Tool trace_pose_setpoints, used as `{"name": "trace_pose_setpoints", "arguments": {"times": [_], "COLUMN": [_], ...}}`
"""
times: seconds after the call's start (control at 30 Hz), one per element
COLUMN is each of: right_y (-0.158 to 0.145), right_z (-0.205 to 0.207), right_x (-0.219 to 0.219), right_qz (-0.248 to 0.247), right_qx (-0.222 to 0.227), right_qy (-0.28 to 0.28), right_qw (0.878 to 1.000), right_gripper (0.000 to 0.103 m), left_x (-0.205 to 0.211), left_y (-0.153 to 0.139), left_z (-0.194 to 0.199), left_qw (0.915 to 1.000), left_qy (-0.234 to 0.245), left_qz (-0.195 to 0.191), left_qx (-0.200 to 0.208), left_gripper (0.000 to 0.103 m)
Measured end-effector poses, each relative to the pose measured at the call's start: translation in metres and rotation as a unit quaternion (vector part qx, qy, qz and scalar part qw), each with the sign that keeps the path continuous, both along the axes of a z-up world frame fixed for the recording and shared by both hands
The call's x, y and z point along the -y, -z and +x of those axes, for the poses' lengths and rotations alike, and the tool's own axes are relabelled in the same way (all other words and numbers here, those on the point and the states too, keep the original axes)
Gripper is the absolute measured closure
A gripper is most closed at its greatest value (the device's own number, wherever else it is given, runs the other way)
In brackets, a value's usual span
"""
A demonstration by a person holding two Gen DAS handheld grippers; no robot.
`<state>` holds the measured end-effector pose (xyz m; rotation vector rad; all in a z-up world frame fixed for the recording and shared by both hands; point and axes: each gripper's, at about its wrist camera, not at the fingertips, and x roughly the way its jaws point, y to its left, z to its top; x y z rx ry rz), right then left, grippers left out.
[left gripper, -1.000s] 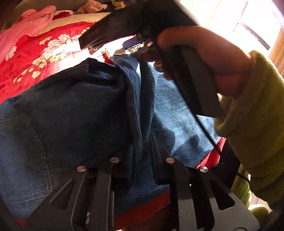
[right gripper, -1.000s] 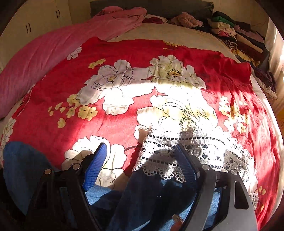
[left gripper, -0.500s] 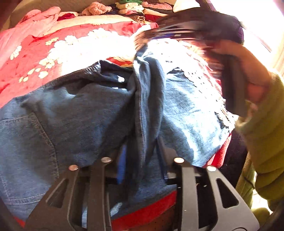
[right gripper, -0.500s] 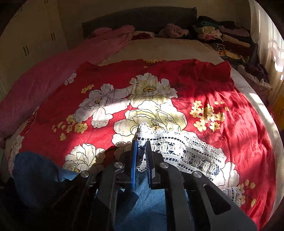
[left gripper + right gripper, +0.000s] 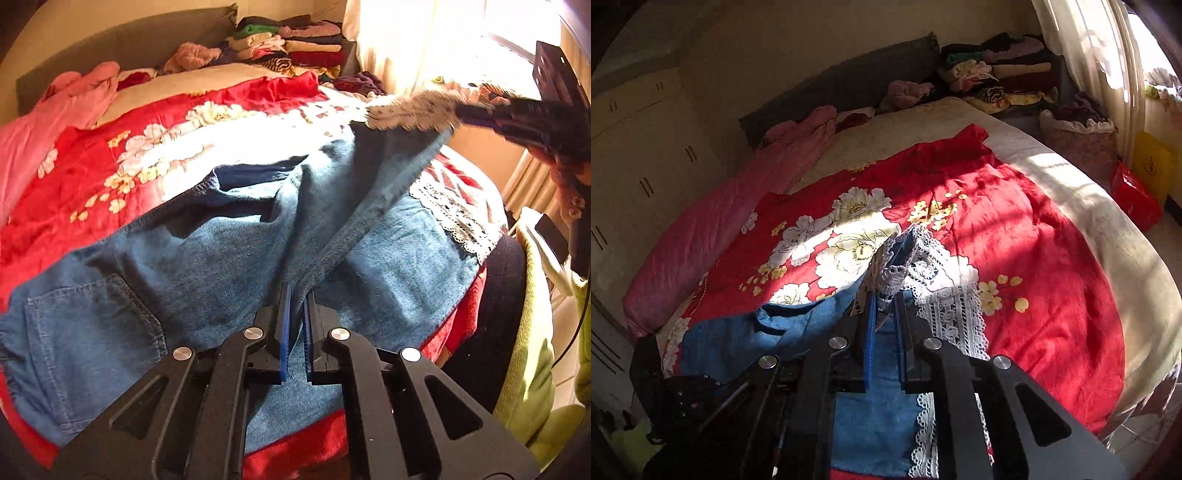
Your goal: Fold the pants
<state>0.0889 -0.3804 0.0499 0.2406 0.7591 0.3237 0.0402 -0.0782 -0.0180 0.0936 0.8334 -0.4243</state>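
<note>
Blue denim pants (image 5: 221, 258) with white lace hems lie on a red flowered blanket (image 5: 74, 177). My left gripper (image 5: 297, 295) is shut on a raised fold of denim near the pants' middle. My right gripper (image 5: 884, 306) is shut on the lace hem (image 5: 894, 273) of one leg. In the left wrist view that gripper (image 5: 461, 112) holds the hem up at the upper right, so the leg (image 5: 388, 177) stretches taut from one gripper to the other. The second leg lies flat below it, its lace hem (image 5: 454, 218) near the bed's edge. A back pocket (image 5: 81, 332) shows at the left.
A pink quilt (image 5: 720, 229) lies along the bed's left side. Stacked folded clothes (image 5: 1004, 77) sit at the head of the bed by a grey headboard (image 5: 849, 85). A curtained window (image 5: 1100, 55), a yellow bag (image 5: 1152, 170) and a red bag (image 5: 1137, 195) are at the right. A green sleeve (image 5: 535, 350) is beside me.
My right gripper shut on the lace hem, then swung it up and to the right, pulling the leg taut. My left gripper closed on the denim fold and rose a little.
</note>
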Motion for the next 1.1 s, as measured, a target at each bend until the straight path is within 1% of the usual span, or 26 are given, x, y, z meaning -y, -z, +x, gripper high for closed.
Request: {"name": "trace_pose_setpoints", "arguments": {"times": [0.17, 0.33, 0.47, 0.53, 0.63, 0.7, 0.8, 0.83, 0.87, 0.93, 1.03, 1.1], "right_y": [0.035, 0.064, 0.065, 0.067, 0.078, 0.084, 0.079, 0.076, 0.072, 0.069, 0.076, 0.081], "right_z": [-0.036, -0.046, -0.051, -0.052, -0.051, -0.049, -0.051, -0.053, -0.053, -0.052, -0.045, -0.042], "right_x": [0.017, 0.022, 0.026, 0.028, 0.027, 0.025, 0.024, 0.025, 0.026, 0.028, 0.029, 0.027], "right_qz": [-0.007, -0.015, -0.009, -0.017, -0.034, -0.042, -0.048, -0.05, -0.053, -0.05, -0.042, -0.039], "right_qx": [-0.049, -0.09, -0.095, -0.1, -0.116, -0.126, -0.119, -0.114, -0.109, -0.102, -0.11, -0.115], "right_qy": [0.015, 0.028, 0.031, 0.035, 0.038, 0.037, 0.033, 0.036, 0.039, 0.041, 0.039, 0.031], "right_qw": [0.999, 0.995, 0.995, 0.994, 0.992, 0.99, 0.991, 0.992, 0.992, 0.993, 0.992, 0.992], "right_gripper": [0.094, 0.094, 0.094, 0.094, 0.094, 0.094, 0.092, 0.087, 0.077, 0.06, 0.062, 0.082], "left_x": [0.004, 0.01, 0.011, 0.012, 0.015, 0.017, 0.017, 0.017, 0.016, 0.016, 0.018, 0.018], "left_y": [0.005, 0.008, 0.007, 0.008, 0.017, 0.026, 0.03, 0.028, 0.027, 0.026, 0.027, 0.028], "left_z": [-0.006, -0.015, -0.023, -0.028, -0.029, -0.027, -0.026, -0.026, -0.026, -0.026, -0.025, -0.024], "left_qw": [0.9997, 0.9988, 0.9981, 0.9976, 0.9966, 0.996, 0.9958, 0.9959, 0.9961, 0.9962, 0.9963, 0.9964], "left_qy": [0.02, 0.036, 0.043, 0.05, 0.062, 0.063, 0.064, 0.064, 0.062, 0.061, 0.059, 0.056], "left_qz": [0.015, 0.033, 0.043, 0.047, 0.053, 0.057, 0.057, 0.056, 0.056, 0.055, 0.057, 0.058], "left_qx": [-0.005, -0.003, 0.0, 0.0, -0.013, -0.028, -0.032, -0.031, -0.029, -0.027, -0.028, -0.027], "left_gripper": [0.102, 0.102, 0.103, 0.103, 0.103, 0.103, 0.103, 0.103, 0.103, 0.103, 0.103, 0.103]}}
